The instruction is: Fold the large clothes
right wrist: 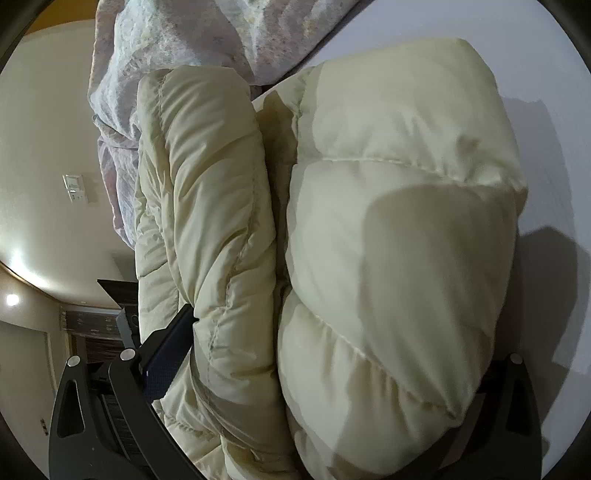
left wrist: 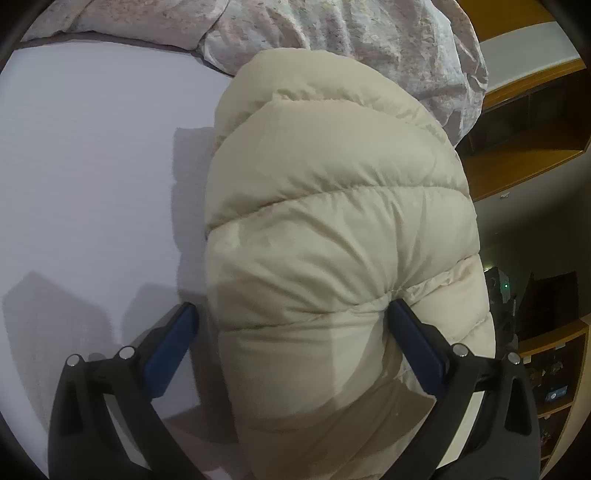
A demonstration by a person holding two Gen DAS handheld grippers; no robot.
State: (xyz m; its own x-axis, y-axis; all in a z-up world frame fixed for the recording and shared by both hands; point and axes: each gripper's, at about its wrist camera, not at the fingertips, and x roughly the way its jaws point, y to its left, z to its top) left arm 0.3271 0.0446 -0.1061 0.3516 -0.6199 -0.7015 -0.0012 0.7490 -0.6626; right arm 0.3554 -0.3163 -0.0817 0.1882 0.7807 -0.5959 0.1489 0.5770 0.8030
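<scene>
Both grippers hug a puffy cream jacket [left wrist: 332, 221] lying on a smooth white sheet [left wrist: 92, 166]. Left gripper [left wrist: 291, 317] stands spread wide, its blue pads [left wrist: 413, 343] denting the quilted, bulging roll. Right gripper [right wrist: 332, 332] also brackets thick padded folds, one finger buried, so its grip I cannot tell. Behind sits a crumpled pinkish duvet [left wrist: 369, 33]
</scene>
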